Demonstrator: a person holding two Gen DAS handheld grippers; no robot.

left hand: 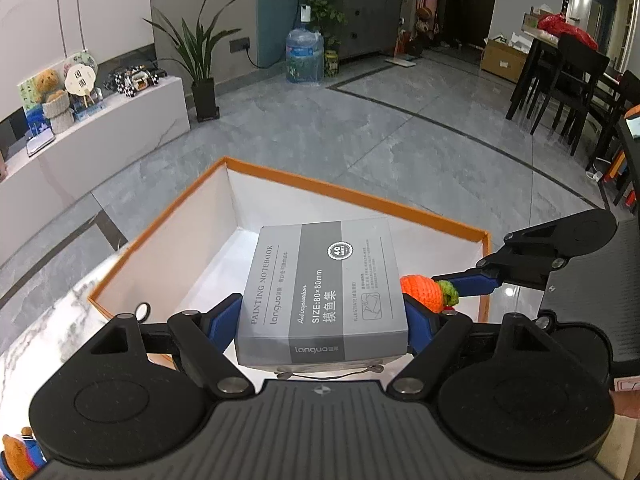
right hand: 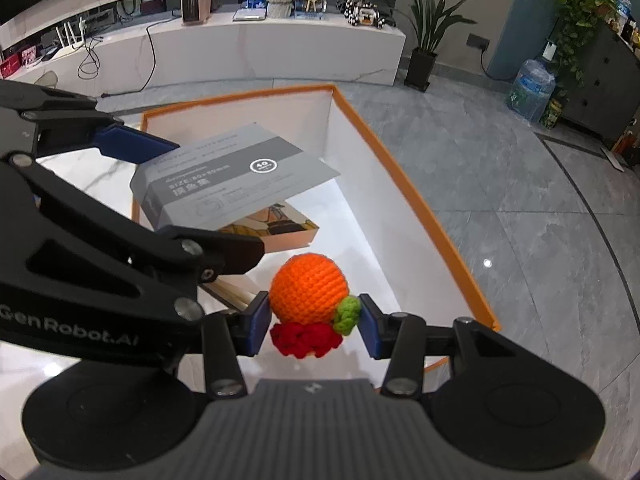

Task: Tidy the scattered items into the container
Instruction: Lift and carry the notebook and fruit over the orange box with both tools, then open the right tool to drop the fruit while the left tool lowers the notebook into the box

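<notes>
Grey notebook box point(left hand: 320, 292) clamped in left gripper point(left hand: 324, 316) jaws, tilted over orange-rimmed container point(left hand: 360, 196) on marble tabletop point(left hand: 44, 328). Crochet orange point(right hand: 308, 290) clamped in right gripper point(right hand: 314, 322) jaws, just beside.

Risks: grippers close, could knock; box may land crooked on illustrated box point(right hand: 280, 228) already inside.

Text: "PAINTING NOTEBOOK", "languo", "SIZE: 80×80mm", "40"; "GenRobot.AI" on left gripper.

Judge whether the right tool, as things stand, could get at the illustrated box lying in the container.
Probably not: the right tool is shut on the crochet orange, and the grey notebook box hangs over the illustrated box.
</notes>
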